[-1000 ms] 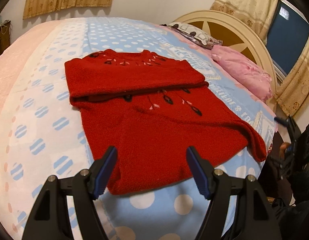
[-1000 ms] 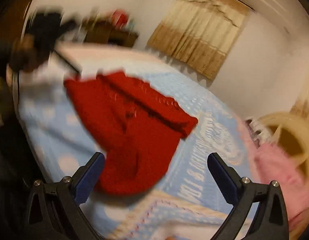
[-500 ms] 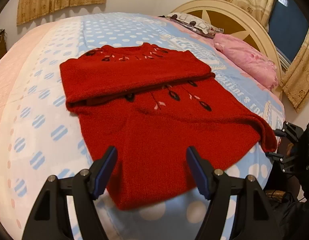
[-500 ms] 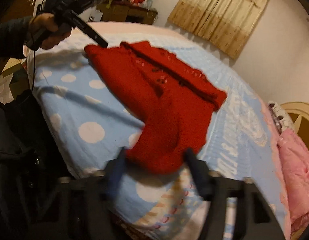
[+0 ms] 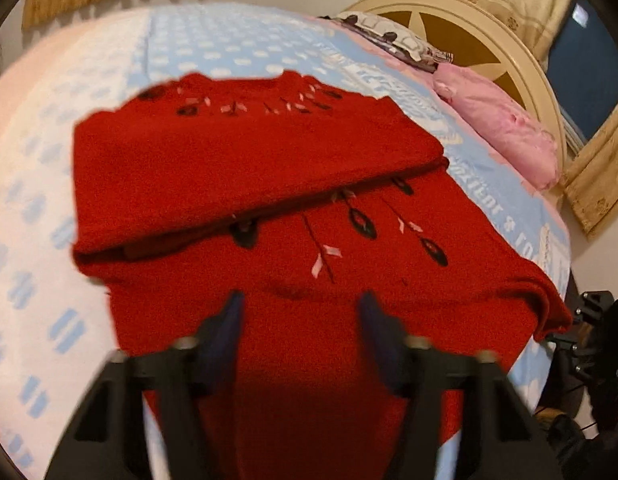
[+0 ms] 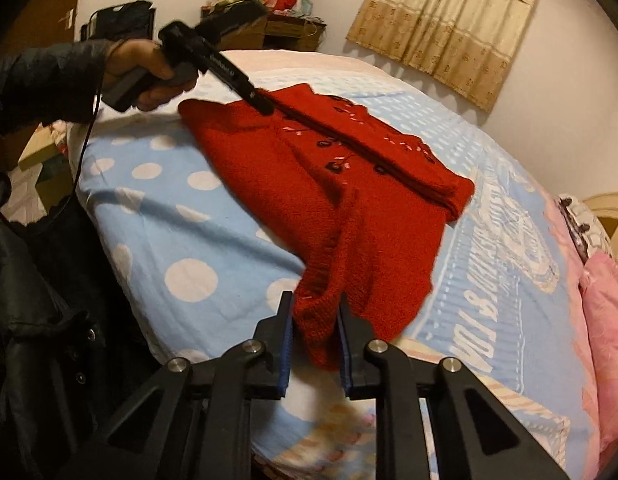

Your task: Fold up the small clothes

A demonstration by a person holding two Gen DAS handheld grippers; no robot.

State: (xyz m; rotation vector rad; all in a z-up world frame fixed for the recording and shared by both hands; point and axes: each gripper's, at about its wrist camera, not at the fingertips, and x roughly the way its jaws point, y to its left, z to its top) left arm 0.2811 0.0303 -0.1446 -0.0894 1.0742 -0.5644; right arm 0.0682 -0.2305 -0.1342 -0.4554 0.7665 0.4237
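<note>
**Near hem being pinched at both corners; an uneven grip is the main risk**

The red sweater [image 5: 269,200] is lying flat on the bed [image 6: 157,208], its top part already folded over the middle. Relative to that sweater, the right gripper [image 6: 315,316] is at the near hem corner; its jaws are closing, and a bunched wad of knit is being squeezed between the pads. The left gripper [image 5: 299,316] is at the other near corner, low over the hem; its jaws are closing too, half narrowed, with fabric lying between them, though no pinch is being shown yet.

A lopsided fold is being risked: if the hem is caught on one side alone, the sweater may be dragged askew when lifted. The thick wad at the right corner may slip out, or the sheet beneath may be nipped with it.

The left gripper's tips are being smeared by blur, so contact with the knit cannot be judged. The hem's near edge is being covered by both grippers, and the layers under the folded top are hidden.
</note>
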